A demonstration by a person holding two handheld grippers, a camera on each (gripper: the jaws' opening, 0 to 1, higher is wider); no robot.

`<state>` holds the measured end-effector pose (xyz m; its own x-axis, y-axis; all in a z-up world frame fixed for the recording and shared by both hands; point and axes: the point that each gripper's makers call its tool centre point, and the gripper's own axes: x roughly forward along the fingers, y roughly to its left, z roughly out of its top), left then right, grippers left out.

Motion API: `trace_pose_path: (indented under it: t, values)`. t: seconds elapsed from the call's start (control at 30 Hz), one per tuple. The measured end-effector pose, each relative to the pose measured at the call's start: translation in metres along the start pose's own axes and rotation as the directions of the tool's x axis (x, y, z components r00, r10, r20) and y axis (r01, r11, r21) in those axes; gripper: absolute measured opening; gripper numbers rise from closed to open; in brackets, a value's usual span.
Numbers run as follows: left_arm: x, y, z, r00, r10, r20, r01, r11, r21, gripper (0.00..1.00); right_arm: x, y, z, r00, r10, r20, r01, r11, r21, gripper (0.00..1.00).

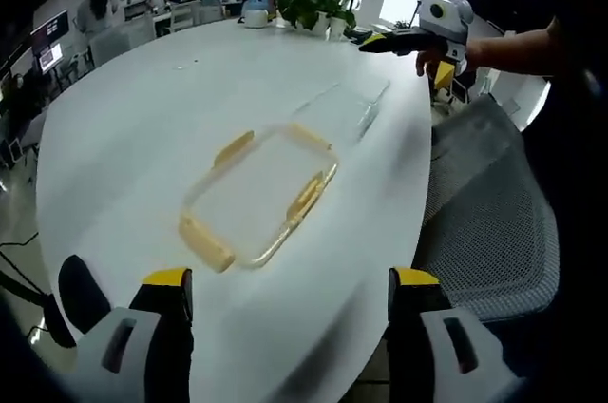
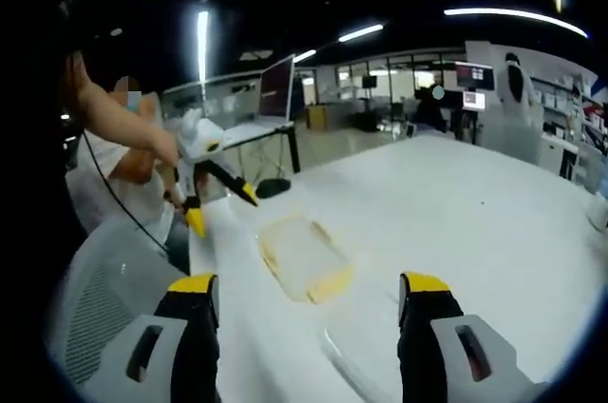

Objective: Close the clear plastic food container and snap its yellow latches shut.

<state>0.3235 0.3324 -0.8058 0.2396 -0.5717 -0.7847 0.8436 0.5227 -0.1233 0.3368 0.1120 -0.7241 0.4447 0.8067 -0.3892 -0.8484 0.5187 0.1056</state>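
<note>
Yellow-tipped jaws of the left gripper (image 1: 290, 294) sit wide apart at the bottom of the left gripper view, holding nothing. Just past them on the white table (image 1: 142, 108) lies the clear container (image 1: 258, 196) with its yellow latches (image 1: 206, 244) splayed out around the rim. Further back, a faint clear shape, probably the lid (image 1: 353, 106), lies flat and apart from the container; it's hard to be sure since it nearly vanishes against the table. The right gripper (image 1: 399, 40) hovers over the far edge, near a mesh chair (image 1: 484, 203).

Over in the right gripper view, the right gripper (image 2: 309, 298) is also spread wide and empty. A see-through edge, likely the lid (image 2: 347, 365), lies close between its jaws, with the container (image 2: 304, 256) beyond it on the table (image 2: 456, 203), and the left gripper (image 2: 220, 196) held above the table edge, its jaws apart.

Biggest risk: the lid is transparent and flat on a slick top, so a pinch could skate it away or miss the edge. If it gets seated crooked, the latches probably won't snap, and pressing one side could tip or slide the container.
</note>
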Motion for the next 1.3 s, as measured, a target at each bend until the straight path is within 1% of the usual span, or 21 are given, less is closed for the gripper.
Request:
trace_pose_path:
  t: [0.17, 0.33, 0.6, 0.67, 0.7, 0.8, 0.93, 1.13, 1.3]
  values:
    - [0.001, 0.003, 0.000, 1.000, -0.008, -0.008, 0.008, 1.000, 0.010, 0.84, 0.007, 0.001, -0.002, 1.000, 0.008, -0.014, -0.008, 1.000, -0.004, 0.76]
    - [0.003, 0.007, -0.001, 1.000, -0.015, -0.025, 0.016, 0.999, 0.032, 0.83, 0.014, 0.003, 0.000, 0.999, 0.024, -0.023, -0.025, 1.000, -0.016, 0.76]
    - [0.008, 0.017, -0.004, 0.998, -0.021, -0.053, 0.024, 0.998, 0.065, 0.83, 0.027, 0.001, 0.004, 0.998, 0.041, -0.056, -0.045, 0.997, -0.063, 0.77]
    - [0.009, 0.018, -0.004, 0.998, -0.025, -0.056, 0.029, 0.998, 0.064, 0.82, 0.029, 0.001, 0.005, 0.997, 0.047, -0.058, -0.051, 0.997, -0.066, 0.77]
    - [0.010, 0.019, -0.004, 0.998, -0.027, -0.062, 0.031, 0.997, 0.066, 0.82, 0.031, 0.000, 0.005, 0.997, 0.045, -0.062, -0.050, 0.995, -0.080, 0.77]
    - [0.012, 0.019, -0.001, 0.997, -0.036, -0.069, 0.042, 0.996, 0.084, 0.82, 0.035, -0.001, 0.006, 0.996, 0.051, -0.067, -0.057, 0.995, -0.081, 0.77]
    - [0.013, 0.023, 0.004, 0.996, -0.044, -0.074, 0.051, 0.994, 0.097, 0.82, 0.040, 0.002, 0.004, 0.994, 0.061, -0.092, -0.070, 0.993, -0.094, 0.75]
    - [0.013, 0.023, 0.007, 0.995, -0.048, -0.084, 0.057, 0.993, 0.102, 0.81, 0.044, 0.004, 0.000, 0.991, 0.075, -0.113, -0.087, 0.991, -0.106, 0.75]
    - [0.013, 0.022, 0.003, 0.992, -0.062, -0.111, 0.077, 0.988, 0.131, 0.81, 0.044, 0.005, -0.004, 0.988, 0.083, -0.133, -0.099, 0.988, -0.118, 0.75]
